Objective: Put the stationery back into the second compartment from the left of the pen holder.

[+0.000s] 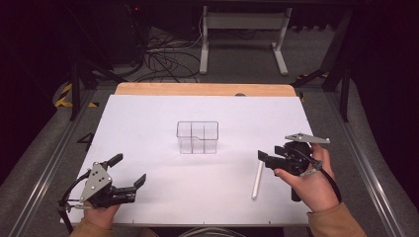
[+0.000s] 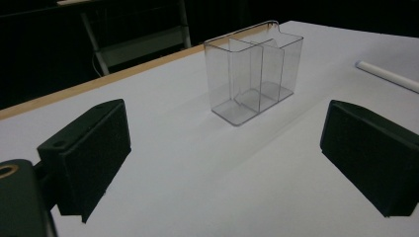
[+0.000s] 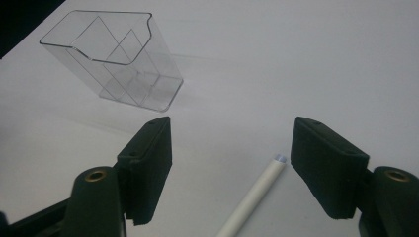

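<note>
We can read no text, label, brand, number or sign anywhere: none on the clear divided holder [image 1: 197, 137], and none on the white tube [image 1: 257, 180] lying near it on the table [image 1: 148, 118].

White tube [image 1: 257, 179], clear see-through divided box [image 1: 197, 137], white worktop [image 1: 148, 123] with a tan wood far edge, black claws [image 1: 120, 177] with grey top plates, mustard sleeve [image 1: 336, 222].

Black grippers, grey triangular plates, tan sleeves [image 1: 333, 219]
</note>
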`<state>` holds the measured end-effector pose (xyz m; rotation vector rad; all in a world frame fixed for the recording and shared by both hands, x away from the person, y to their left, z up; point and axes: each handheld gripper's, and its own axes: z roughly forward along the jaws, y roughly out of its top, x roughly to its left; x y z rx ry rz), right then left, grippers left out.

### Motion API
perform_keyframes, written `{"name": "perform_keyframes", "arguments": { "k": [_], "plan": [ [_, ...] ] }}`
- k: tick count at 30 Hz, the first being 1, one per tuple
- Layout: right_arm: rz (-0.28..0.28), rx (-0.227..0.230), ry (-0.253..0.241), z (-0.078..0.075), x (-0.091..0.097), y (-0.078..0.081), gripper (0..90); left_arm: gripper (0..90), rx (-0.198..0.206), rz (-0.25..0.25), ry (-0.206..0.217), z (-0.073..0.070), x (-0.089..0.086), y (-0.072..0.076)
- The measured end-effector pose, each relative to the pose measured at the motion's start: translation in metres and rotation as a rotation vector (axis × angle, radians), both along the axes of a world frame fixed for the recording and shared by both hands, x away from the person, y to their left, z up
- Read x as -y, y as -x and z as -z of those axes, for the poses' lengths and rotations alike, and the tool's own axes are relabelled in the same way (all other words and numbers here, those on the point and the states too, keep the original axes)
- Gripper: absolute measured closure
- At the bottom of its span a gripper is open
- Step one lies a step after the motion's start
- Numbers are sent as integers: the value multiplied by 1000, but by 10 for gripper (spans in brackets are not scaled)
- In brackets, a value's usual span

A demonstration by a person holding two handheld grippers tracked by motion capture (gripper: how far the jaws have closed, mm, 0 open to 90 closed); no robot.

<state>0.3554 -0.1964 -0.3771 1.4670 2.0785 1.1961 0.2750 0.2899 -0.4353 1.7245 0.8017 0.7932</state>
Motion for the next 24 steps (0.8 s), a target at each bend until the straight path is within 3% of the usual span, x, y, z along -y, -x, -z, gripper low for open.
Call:
{"name": "perform_keyframes", "arguments": {
  "k": [2, 6, 12, 17, 18, 20, 24],
  "plan": [
    [23, -14, 8, 0, -2, -1, 324, 60, 2, 0, 1, 0, 0, 0],
    [131, -149, -27, 0, -6, -3, 299, 60, 0, 2, 0, 0, 0, 0],
    [245, -276, -106, 0, -10, -8, 303, 60, 2, 0, 0, 0, 0, 0],
    [282, -299, -98, 2, -14, -11, 306, 60, -2, 1, 1, 1, 1, 0],
    [303, -328, -100, 2, -18, -12, 309, 60, -1, 1, 0, 0, 1, 0],
    [314, -340, -104, 2, -21, -14, 309, 61, -2, 1, 2, 0, 1, 0],
    [325, -339, -94, 3, -24, -15, 310, 61, -2, 1, 3, 0, 1, 0]
  ]
}}
